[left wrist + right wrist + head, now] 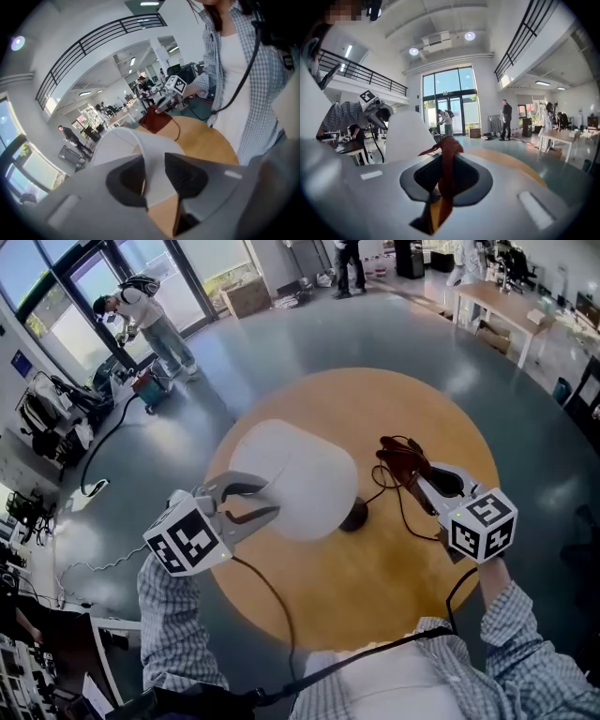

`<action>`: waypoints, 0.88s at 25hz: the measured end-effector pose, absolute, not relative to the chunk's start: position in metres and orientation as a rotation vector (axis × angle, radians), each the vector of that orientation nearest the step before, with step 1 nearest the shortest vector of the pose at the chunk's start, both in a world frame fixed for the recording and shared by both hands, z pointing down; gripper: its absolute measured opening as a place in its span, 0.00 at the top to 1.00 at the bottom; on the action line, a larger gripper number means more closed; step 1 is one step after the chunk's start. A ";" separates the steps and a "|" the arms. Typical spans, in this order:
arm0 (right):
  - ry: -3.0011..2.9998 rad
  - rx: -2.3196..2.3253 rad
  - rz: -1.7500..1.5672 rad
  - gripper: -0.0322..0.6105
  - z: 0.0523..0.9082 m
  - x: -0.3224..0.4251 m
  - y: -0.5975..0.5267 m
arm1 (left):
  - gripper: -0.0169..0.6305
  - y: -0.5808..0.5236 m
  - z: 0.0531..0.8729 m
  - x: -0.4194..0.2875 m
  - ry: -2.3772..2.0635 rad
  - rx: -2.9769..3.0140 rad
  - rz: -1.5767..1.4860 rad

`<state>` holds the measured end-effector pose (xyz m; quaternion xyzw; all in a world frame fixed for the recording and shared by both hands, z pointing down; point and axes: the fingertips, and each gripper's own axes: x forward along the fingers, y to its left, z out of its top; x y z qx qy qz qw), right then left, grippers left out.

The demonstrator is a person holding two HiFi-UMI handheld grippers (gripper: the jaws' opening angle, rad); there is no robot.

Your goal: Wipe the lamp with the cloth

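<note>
Had lamp point(300, 479) pinched by its shade rim in left gripper point(270, 500), cloth point(401, 463) clamped in right gripper point(415, 476), near the lamp on table point(394, 563). Hadn't got cloth onto shade yet, so wiping basically all left

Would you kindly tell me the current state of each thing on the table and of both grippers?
Lamp: standing on the table, shade rim clamped.
Cloth: bunched, hanging from the right jaws.
Cable: slack across the tabletop.
Left gripper: shut on the lamp.
Right gripper: shut on the cloth.
</note>
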<state>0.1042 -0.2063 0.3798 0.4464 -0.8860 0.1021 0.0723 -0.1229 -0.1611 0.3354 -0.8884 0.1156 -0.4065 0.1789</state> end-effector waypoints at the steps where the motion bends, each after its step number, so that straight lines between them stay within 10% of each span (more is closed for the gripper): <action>1: -2.661 1.341 0.355 0.87 0.389 0.104 -0.208 | 0.79 -0.161 0.336 -0.127 0.352 -2.530 -1.133; 22: -2.758 0.727 0.385 0.87 0.474 -0.125 -0.227 | 0.78 -0.172 0.342 -0.192 0.732 -2.828 -0.864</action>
